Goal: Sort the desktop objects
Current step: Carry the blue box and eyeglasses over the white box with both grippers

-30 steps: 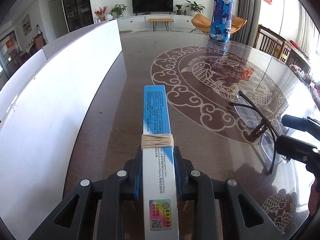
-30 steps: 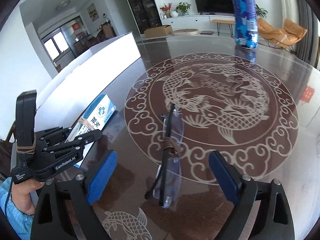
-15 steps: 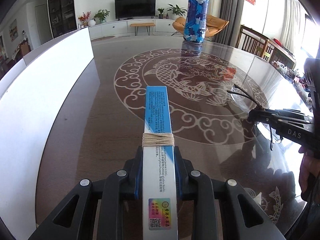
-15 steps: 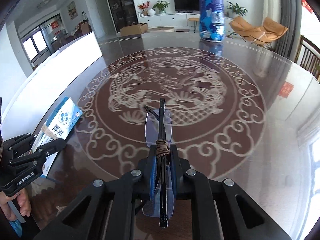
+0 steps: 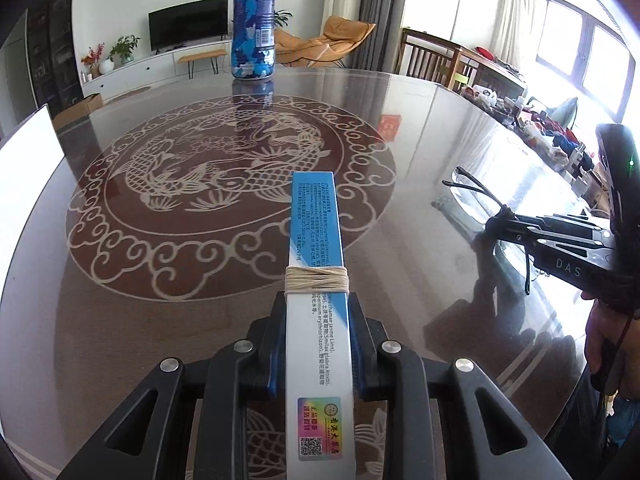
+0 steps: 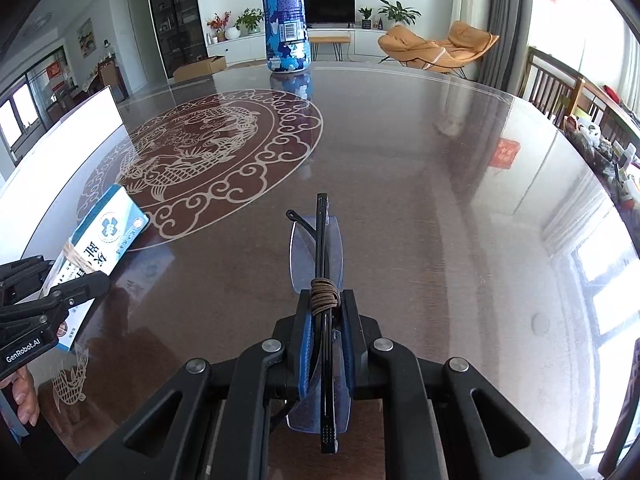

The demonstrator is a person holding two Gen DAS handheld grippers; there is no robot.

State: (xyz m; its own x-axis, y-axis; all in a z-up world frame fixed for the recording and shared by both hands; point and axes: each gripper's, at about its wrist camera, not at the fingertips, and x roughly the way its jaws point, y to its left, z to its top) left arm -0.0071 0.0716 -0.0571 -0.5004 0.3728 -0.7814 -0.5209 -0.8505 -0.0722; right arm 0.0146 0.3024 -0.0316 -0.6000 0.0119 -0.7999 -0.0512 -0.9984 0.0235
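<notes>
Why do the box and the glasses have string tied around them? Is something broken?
Nothing looks broken or spilled. The odd bit is the string: pale twine wraps the long blue-and-white box, brown cord wraps the folded black-framed glasses. The tall blue camouflage-pattern bottle stands upright.

Table (image 6: 440,208) ahead lies open; only the far bottle (image 6: 285,20) and, seemingly, the left white board (image 5: 24,184) obstruct.

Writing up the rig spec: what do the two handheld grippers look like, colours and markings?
Both are matte black plastic with angular cut-out linkages and silver round pivot bolts. The left gripper and right gripper have blue pads inside black fingers. Seen from the side, the left one carries white "GenRobot.AI" lettering, the right one "DAS" lettering and a small green light. A light blue sleeve edge shows at the left hand.
</notes>
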